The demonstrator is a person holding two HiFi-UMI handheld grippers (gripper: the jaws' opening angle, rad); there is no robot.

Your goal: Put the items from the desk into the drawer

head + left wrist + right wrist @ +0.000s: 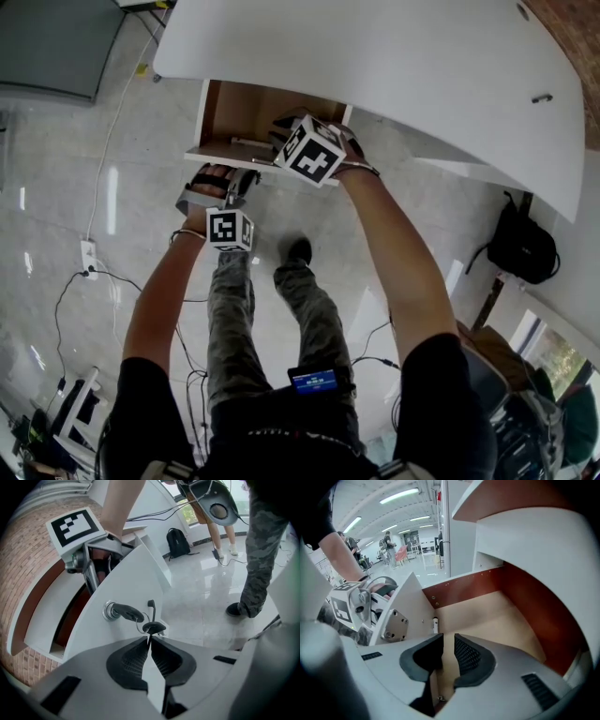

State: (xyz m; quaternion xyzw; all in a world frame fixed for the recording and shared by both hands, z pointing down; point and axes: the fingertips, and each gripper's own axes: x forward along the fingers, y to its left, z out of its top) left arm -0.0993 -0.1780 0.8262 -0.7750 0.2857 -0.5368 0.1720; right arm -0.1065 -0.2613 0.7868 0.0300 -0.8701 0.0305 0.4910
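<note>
Jaws of the left gripper (150,641) are pinched together on a small black-headed key (153,628) that hangs by a ring from a second key (125,612) seated in the lock (108,610) on the drawer's white front panel (133,581), as a person stands over an office surface (375,56) with a handheld gripper in each hand

The drawer (228,114) itself stands pulled out from under the edge of the white surface, its reddish-brown walls and pale wooden floor exposed. Above the drawer's open top, the right gripper (448,639) points steeply down into the compartment, its jaws a narrow gap apart with nothing between them; the bare drawer floor shows through the gap. A small white cylinder (435,623), too small to identify, lies inside the drawer close against the back of its front panel, just beside the metal lock plate (393,626)

Below the drawer, the person's camouflage-patterned trouser legs and a dark shoe (298,249) stand on the glossy floor (75,159), where cables trail. A black backpack (520,246) rests on the floor well away from the drawer, beyond the far end of the surface
</note>
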